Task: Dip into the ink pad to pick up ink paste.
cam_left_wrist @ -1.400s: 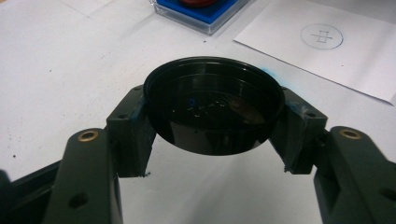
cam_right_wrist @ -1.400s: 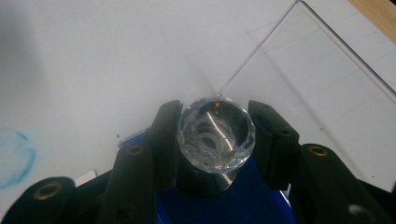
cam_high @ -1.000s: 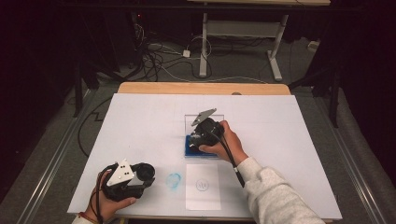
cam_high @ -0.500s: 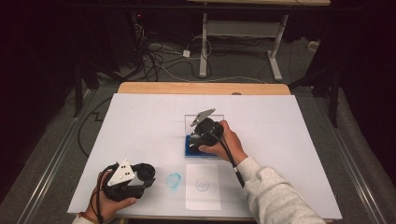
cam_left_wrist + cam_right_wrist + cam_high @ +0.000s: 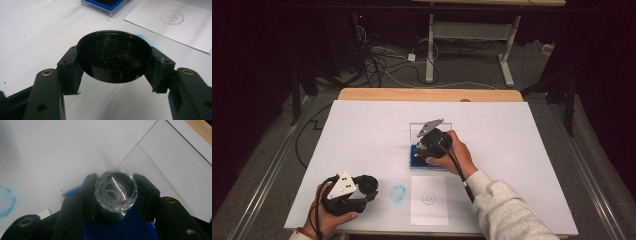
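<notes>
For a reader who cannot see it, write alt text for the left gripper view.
The left gripper clamps a round black cap between its two jaws, above a white table. Beyond lie a blue ink smudge, a paper with a circled mark and a blue tray.

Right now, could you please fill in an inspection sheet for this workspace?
Surface: white table sheet, blue ink smudge.
Job's things: stamp with faceted clear knob over blue ink pad; black round cap; paper with stamped circle.
Clutter: nothing seen.
Grippers: left gripper shut on the cap; right gripper shut on the stamp.
Cables: tangle on floor.
Surroundings: dark room, white desk frame.
</notes>
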`<state>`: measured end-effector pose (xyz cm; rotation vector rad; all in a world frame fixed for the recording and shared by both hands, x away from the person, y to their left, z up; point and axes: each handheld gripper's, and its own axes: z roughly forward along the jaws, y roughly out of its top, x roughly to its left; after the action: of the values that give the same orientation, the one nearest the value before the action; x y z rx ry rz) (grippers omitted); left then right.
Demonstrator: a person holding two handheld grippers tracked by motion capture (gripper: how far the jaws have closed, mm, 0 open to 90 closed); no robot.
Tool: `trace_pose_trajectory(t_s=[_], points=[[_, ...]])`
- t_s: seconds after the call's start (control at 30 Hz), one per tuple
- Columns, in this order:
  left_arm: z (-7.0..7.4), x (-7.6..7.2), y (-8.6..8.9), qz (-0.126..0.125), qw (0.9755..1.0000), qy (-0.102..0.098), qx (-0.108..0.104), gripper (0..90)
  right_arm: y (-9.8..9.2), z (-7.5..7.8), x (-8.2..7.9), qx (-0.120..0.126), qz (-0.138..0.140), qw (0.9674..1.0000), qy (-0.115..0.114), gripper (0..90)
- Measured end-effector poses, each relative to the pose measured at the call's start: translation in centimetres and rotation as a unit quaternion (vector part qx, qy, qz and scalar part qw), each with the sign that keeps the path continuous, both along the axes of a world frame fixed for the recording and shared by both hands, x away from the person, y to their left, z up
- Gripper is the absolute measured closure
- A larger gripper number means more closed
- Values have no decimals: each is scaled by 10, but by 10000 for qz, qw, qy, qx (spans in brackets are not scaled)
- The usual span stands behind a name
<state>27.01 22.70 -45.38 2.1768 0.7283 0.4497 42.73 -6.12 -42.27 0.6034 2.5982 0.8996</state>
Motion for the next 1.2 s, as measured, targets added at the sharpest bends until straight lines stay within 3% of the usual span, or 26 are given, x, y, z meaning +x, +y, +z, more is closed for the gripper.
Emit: trace_pose_trajectory(t_s=[0.13,0.23,0.37,0.53,0.87,1.03,1.2], points=[[0,-1,1,15,10000,9,-15,370,-6,-1,3,164,-12,9998,93,575],[0,-1,1,5,10000,12,-4,370,-6,-2,2,156,-34,9998,84,574],[0,-1,1,10,10000,21,-12,370,2,-1,-2,-88,-4,9999,-119,575],[0,-1,0,4,10000,26,-7,370,-1,-2,-1,-32,-10,10000,-84,575],[0,-1,0,25,10000,0,8,370,7,-1,-5,-401,2,9988,-290,575],[1,0,3,70,9999,-29,-67,370,-2,5,-4,-266,-35,9996,-116,575],[1,0,2,45,10000,-27,-30,370,-16,27,-8,23,-45,9998,-218,575]])
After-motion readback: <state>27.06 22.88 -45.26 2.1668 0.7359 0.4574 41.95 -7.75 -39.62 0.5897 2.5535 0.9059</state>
